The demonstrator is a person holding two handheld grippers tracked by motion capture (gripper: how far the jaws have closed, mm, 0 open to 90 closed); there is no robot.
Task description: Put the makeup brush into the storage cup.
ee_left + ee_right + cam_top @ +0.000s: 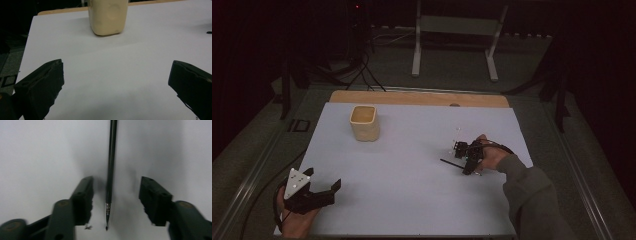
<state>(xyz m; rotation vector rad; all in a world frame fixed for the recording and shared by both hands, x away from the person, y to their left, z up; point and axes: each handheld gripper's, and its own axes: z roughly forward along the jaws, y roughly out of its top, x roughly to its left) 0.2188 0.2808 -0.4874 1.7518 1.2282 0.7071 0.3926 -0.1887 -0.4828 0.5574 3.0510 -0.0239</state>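
while blurred, the pen [111,165] lies between the right claw's [116,195] spread jaws.

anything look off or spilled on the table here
Nothing stands out. The beige cup stands upright on the white sheet, and the black pen lies flat between the right gripper's open fingers, untouched.

No legible text, labels, brands or numbers on any surface — the cream cup [364,122], the black pen [111,167] and the white table sheet [412,175] are all plain — dim lighting limits fine detail.
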